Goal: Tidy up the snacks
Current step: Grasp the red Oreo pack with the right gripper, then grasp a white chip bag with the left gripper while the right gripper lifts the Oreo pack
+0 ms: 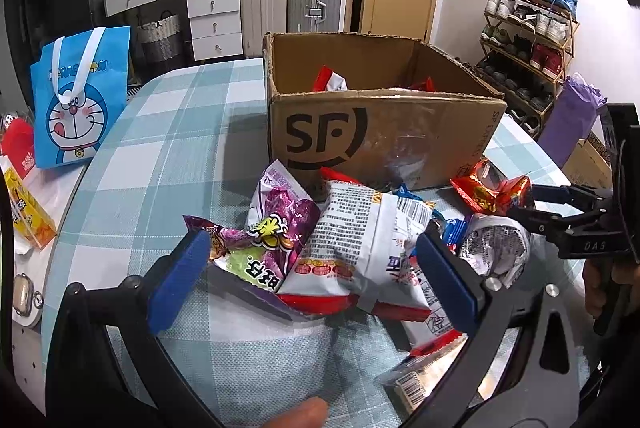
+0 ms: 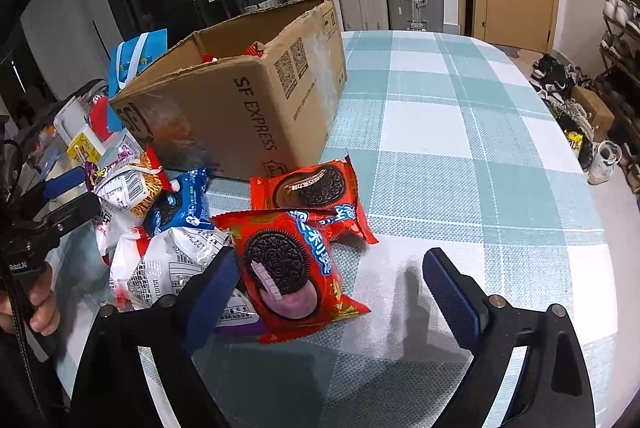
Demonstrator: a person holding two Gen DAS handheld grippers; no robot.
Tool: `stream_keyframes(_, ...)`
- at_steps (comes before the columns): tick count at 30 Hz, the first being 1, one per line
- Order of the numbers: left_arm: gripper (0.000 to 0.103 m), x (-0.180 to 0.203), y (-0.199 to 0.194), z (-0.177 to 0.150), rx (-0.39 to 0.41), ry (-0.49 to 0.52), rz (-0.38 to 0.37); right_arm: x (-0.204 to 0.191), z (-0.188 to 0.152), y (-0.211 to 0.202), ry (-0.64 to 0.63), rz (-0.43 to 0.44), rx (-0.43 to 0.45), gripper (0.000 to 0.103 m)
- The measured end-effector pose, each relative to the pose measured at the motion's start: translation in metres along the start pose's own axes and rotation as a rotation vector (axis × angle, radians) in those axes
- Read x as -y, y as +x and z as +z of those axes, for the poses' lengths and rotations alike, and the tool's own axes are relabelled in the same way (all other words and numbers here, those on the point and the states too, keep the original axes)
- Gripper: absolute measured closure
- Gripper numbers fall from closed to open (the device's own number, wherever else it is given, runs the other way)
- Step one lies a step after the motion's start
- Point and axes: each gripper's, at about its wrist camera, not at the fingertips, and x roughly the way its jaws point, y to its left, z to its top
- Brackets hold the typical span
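Note:
An open SF cardboard box (image 1: 380, 140) (image 2: 224, 108) stands on the checked tablecloth with red packets inside. In front of it lies a heap of snack bags. My left gripper (image 1: 314, 274) is open around a white bag (image 1: 360, 240) and a purple bag (image 1: 276, 224). My right gripper (image 2: 334, 288) is open and low over the cloth. A red Oreo packet (image 2: 288, 272) lies between its fingers, close to the left finger (image 2: 216, 284). A second red Oreo packet (image 2: 312, 192) and a blue one (image 2: 180, 204) lie behind it. The right gripper (image 1: 528, 202) also shows at the heap's right side.
A blue cartoon bag (image 1: 80, 100) and a yellow carton (image 1: 28, 212) sit past the table's left edge. A purple bag (image 1: 572, 116) and a shoe rack (image 1: 528, 28) are on the right. Bare checked cloth (image 2: 480, 148) stretches right of the box. Suitcases stand behind.

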Motion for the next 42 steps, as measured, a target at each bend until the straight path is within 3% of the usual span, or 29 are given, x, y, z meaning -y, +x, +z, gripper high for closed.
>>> stream_keyframes(3, 0.001, 0.000, 0.001, 0.000, 0.001, -0.003, 0.000, 0.005, 0.000, 0.003, 0.045, 0.063, -0.011, 0.018)
stream_keyframes(13, 0.001, 0.000, 0.001, 0.000, 0.000, -0.003, 0.002, 0.005, 0.000, 0.008, 0.054, 0.098, -0.017, 0.036)
stream_keyframes(18, 0.001, -0.002, 0.002, 0.000, -0.001, -0.009, -0.001, 0.001, -0.001, 0.004, 0.040, 0.117, -0.015, 0.055)
stream_keyframes(20, 0.001, -0.002, 0.002, 0.000, -0.001, -0.010, -0.003, -0.001, -0.001, -0.001, 0.027, 0.109, 0.004, 0.058)
stream_keyframes(29, 0.001, -0.005, 0.003, 0.000, -0.001, -0.021, 0.002, 0.001, 0.006, -0.033, 0.022, 0.138, 0.121, 0.059)
stream_keyframes(35, 0.002, 0.002, -0.001, 0.004, 0.010, -0.015, -0.083, 0.000, 0.008, -0.043, 0.016, 0.140, 0.144, 0.059)
stream_keyframes(40, 0.018, 0.016, 0.002, 0.002, 0.033, 0.027, -0.148, -0.003, 0.006, -0.043, 0.006, 0.141, 0.143, 0.059)
stream_keyframes(42, 0.020, 0.017, 0.004, 0.002, 0.033, 0.025, -0.180, -0.003, 0.004, -0.042, 0.005, 0.144, 0.140, 0.059)
